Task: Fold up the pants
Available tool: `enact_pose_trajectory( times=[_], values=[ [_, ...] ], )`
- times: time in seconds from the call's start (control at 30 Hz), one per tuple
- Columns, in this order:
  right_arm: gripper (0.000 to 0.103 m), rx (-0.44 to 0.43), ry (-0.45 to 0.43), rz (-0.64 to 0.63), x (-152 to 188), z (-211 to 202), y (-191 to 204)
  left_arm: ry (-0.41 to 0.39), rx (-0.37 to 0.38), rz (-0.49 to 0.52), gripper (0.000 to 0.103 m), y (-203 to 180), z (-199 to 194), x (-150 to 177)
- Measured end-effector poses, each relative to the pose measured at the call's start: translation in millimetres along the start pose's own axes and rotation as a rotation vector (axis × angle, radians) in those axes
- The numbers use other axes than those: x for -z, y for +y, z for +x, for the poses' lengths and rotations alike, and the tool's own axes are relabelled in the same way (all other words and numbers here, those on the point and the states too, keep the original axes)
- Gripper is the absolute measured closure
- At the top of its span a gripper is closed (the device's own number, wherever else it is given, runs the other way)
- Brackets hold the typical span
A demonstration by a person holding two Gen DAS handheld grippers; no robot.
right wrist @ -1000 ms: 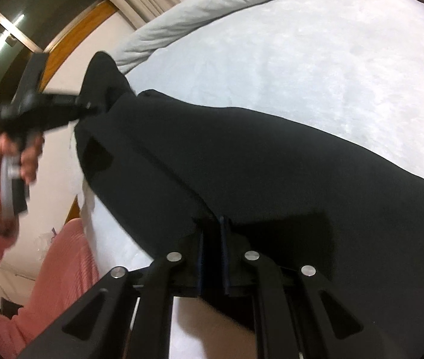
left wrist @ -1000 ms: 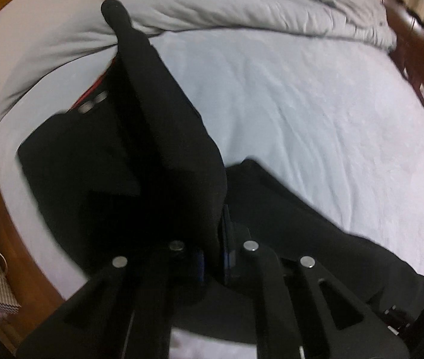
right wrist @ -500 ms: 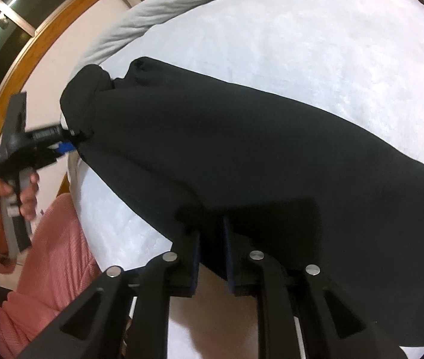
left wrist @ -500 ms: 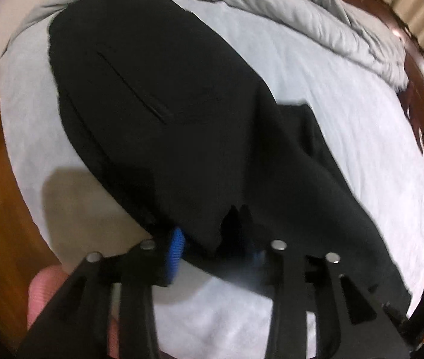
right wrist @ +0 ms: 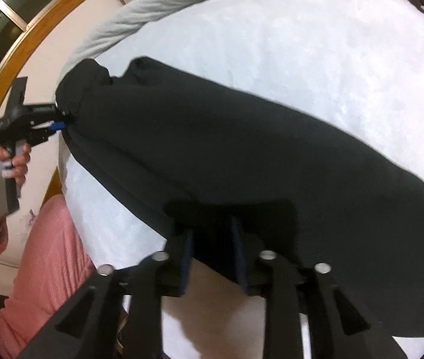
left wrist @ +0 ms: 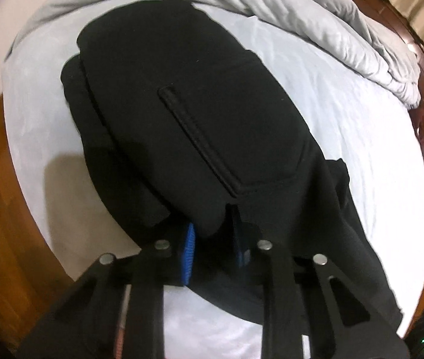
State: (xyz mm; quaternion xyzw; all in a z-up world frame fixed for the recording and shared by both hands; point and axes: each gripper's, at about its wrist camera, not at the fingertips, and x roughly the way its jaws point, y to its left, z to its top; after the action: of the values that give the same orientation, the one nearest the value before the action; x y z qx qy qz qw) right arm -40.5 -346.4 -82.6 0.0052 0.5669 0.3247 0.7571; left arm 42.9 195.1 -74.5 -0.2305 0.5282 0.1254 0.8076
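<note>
The bed (left wrist: 346,113) is covered by a pale sheet, with a grey duvet (left wrist: 316,21) bunched at the far side. The black pants (left wrist: 200,113) are laid lengthwise along the near edge, one half doubled over the other, long axis running left to right. Left gripper (left wrist: 213,240) and right gripper (right wrist: 212,248) are each seen parted around the near hem, fabric between the pads; neither is nearer.

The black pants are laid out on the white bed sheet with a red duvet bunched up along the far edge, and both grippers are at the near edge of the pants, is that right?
Not quite: the duvet is light grey, not red, as the left wrist view shows. The rest holds: the black pants lie on the white bed sheet, with the left gripper and right gripper at their near edge.
</note>
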Motion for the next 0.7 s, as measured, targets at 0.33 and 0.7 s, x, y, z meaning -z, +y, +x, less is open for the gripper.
enact_pose_trajectory(
  times=[0.33, 0.7],
  values=[
    [0.063, -0.110, -0.051, 0.050, -11.9, -14.8, 15.5, -0.005, -0.112, 0.127, 0.086, 5.1, -11.5, 43.6],
    [0.063, -0.035, 0.029, 0.109, -12.3, 9.1, 3.5, 0.049, -0.061, 0.055, 0.076, 18.4, -46.0, 38.5]
  ],
)
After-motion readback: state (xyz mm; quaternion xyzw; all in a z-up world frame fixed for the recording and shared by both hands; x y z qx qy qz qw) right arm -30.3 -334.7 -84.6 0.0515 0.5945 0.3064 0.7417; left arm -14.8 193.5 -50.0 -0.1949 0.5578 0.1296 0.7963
